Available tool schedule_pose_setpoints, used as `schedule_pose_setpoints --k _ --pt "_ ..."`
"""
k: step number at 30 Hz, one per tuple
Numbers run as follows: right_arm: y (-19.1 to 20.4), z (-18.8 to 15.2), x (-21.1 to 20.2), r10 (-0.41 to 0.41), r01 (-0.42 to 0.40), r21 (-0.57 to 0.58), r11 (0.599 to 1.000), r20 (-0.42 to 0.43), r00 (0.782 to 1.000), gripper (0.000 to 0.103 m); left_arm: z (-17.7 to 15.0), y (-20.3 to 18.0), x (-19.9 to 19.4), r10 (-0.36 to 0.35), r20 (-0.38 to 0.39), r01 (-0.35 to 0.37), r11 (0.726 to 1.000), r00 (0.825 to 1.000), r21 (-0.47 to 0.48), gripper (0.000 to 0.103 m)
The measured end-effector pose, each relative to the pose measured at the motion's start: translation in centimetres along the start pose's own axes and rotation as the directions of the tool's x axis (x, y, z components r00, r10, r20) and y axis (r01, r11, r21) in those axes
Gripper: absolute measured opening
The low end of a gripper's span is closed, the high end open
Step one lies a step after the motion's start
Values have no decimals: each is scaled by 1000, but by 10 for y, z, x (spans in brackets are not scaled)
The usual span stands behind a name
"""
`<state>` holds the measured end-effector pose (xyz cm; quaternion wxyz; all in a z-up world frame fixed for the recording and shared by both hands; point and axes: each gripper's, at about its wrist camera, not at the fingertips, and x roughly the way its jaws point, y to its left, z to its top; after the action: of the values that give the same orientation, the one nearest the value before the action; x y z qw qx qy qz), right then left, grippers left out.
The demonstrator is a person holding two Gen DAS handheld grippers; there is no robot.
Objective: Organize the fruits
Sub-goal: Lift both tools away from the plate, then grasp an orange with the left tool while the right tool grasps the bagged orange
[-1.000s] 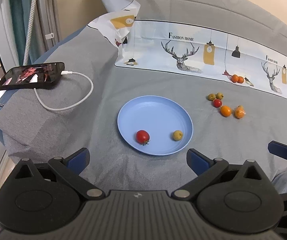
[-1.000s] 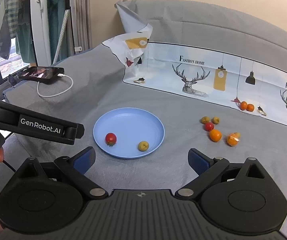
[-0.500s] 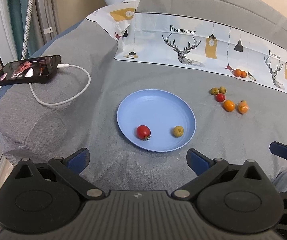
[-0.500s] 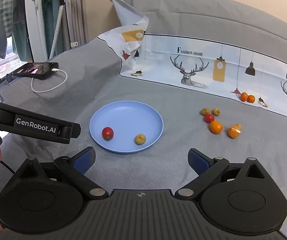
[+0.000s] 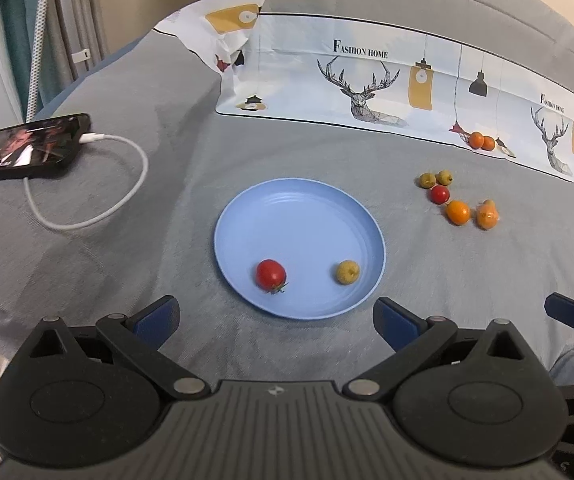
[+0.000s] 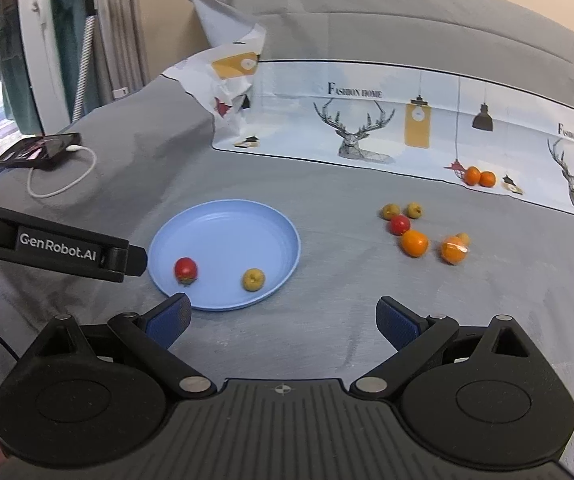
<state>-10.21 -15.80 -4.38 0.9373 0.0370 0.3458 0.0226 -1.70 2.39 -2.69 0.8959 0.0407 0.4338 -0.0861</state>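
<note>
grey bedcover: blue plate holds one tomato and one green fruit, loose fruits remain beside it, left gripper and right gripper both spread wide, empty.

Blue plate holds red tomato near-left, yellow-green fruit near-right. Loose fruit cluster lies right; two oranges farther back.

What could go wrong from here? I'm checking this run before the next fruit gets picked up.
The loose fruits lie touching on soft grey bedding, so gripping one may roll its neighbours. The tomato and yellow-green fruit sit near the shallow plate's front rim and could roll out if bumped.
</note>
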Motion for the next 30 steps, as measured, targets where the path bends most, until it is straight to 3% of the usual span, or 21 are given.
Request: schedule_pose_setpoints --k 12,20,25,30 --pt "-64 3 27 -108 110 131 985 -25 994 99 36 -62 40 -59 -39 62 995 997 76 103" --pt "-133 1 52 -267 267 219 939 -29 963 99 66 -127 89 -100 -67 108 986 993 129 103" --pt "-175 0 87 -338 337 225 914 -37 940 99 86 -159 135 -135 -140 150 984 981 96 103" --pt "-205 1 143 -349 352 197 915 -52 936 99 107 -192 189 -120 -202 137 988 972 72 103"
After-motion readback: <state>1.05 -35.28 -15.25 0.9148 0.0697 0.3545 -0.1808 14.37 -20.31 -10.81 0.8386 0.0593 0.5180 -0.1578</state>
